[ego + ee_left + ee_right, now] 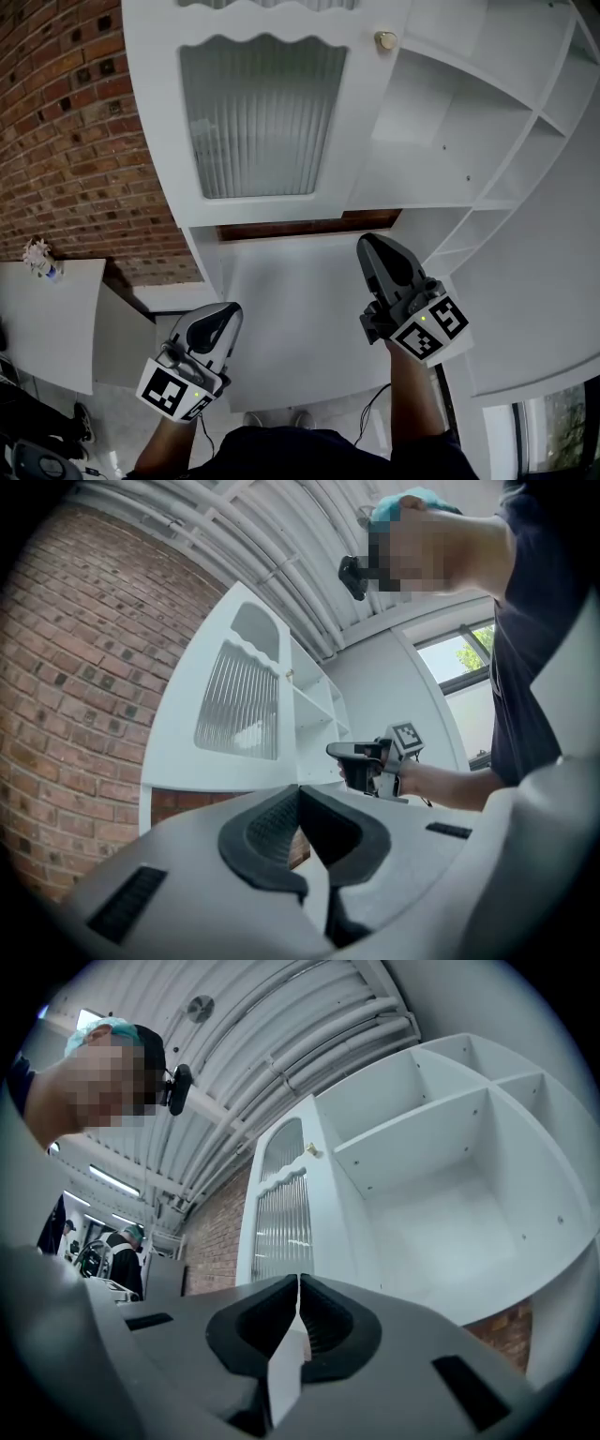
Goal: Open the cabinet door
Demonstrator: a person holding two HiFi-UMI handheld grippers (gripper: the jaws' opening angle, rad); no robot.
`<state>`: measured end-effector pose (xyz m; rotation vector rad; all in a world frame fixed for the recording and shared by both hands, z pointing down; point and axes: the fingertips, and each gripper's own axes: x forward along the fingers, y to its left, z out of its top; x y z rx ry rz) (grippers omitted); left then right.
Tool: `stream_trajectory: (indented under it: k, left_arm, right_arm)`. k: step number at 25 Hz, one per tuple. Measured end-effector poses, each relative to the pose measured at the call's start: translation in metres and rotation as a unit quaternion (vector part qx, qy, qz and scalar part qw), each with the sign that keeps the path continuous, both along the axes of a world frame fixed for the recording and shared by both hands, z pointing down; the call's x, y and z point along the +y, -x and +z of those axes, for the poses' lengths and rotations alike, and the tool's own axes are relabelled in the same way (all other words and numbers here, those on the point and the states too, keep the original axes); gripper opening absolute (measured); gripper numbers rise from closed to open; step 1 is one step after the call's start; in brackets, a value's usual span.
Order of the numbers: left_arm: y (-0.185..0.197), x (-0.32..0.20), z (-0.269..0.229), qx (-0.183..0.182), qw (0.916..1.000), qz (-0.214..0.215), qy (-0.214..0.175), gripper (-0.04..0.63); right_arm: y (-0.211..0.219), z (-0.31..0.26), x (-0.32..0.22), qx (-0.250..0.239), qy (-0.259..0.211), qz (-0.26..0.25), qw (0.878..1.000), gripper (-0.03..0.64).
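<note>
Head view is showing the door (262, 112) sitting at 11 o'clock, its knob (385, 40) at 12. The left claw (228, 317) and right claw (371, 244) are hanging below, pinched shut and empty. The right is pointing toward the knob, probably lining up to reach it.

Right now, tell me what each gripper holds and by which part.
Nothing. The left gripper and the right gripper are both shut and empty, apart from the knob on the cabinet door.
</note>
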<state>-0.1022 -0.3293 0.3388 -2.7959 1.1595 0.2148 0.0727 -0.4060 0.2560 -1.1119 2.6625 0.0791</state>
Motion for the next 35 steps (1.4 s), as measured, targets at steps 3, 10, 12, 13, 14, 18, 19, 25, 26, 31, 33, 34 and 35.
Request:
stream_trajectory:
  k: [3,10,12,13,14,18,19,25,26,31,33,34,35]
  left_arm:
    - [0.004,-0.004,-0.002,0.004,1.0,0.002,-0.003,0.008]
    - [-0.002,-0.011,-0.003,0.009,0.9999,0.009,-0.006,0.008]
    - [-0.006,-0.013,-0.005,0.009,0.9998,0.013,-0.009,0.008]
    - [-0.008,-0.015,-0.006,0.009,0.9998,0.014,-0.011,0.008]
    - [-0.01,-0.016,-0.008,0.01,0.9998,0.015,-0.012,0.008]
    - [-0.016,-0.024,-0.011,0.011,0.9997,0.014,-0.017,0.008]
    - [-0.018,-0.026,-0.012,0.01,0.9997,0.013,-0.018,0.008]
    - [-0.029,-0.043,-0.025,0.003,0.9993,0.008,-0.035,0.008]
    - [-0.031,-0.046,-0.026,0.003,0.9993,0.006,-0.037,0.008]
    - [-0.036,-0.061,-0.027,0.002,0.9994,-0.001,-0.035,0.008]
    - [-0.039,-0.064,-0.029,0.001,0.9993,-0.002,-0.036,0.008]
    - [-0.04,-0.065,-0.029,0.001,0.9993,-0.002,-0.037,0.008]
    - [-0.042,-0.067,-0.03,0.0,0.9993,-0.002,-0.037,0.008]
  right_arm:
    - [0.003,-0.015,-0.008,0.004,-0.013,0.004,1.0,0.028]
    - [0.0,-0.05,-0.029,-0.007,-0.042,0.025,0.999,0.029]
    - [0.0,-0.057,-0.034,-0.006,-0.046,0.027,0.999,0.029]
    - [0.0,-0.059,-0.036,-0.006,-0.047,0.028,0.998,0.029]
    - [0.0,-0.062,-0.039,-0.005,-0.049,0.029,0.998,0.029]
    - [-0.001,-0.069,-0.052,-0.003,-0.053,0.03,0.998,0.029]
    - [-0.002,-0.072,-0.055,-0.003,-0.055,0.03,0.998,0.029]
    - [-0.005,-0.089,-0.069,-0.005,-0.069,0.027,0.997,0.034]
    - [-0.006,-0.091,-0.071,-0.007,-0.071,0.025,0.997,0.051]
    - [-0.006,-0.101,-0.079,-0.012,-0.077,0.015,0.997,0.097]
    - [-0.006,-0.104,-0.083,-0.01,-0.079,0.014,0.997,0.104]
    - [-0.006,-0.105,-0.085,-0.008,-0.079,0.012,0.997,0.109]
    - [-0.006,-0.105,-0.087,-0.007,-0.078,0.009,0.997,0.115]
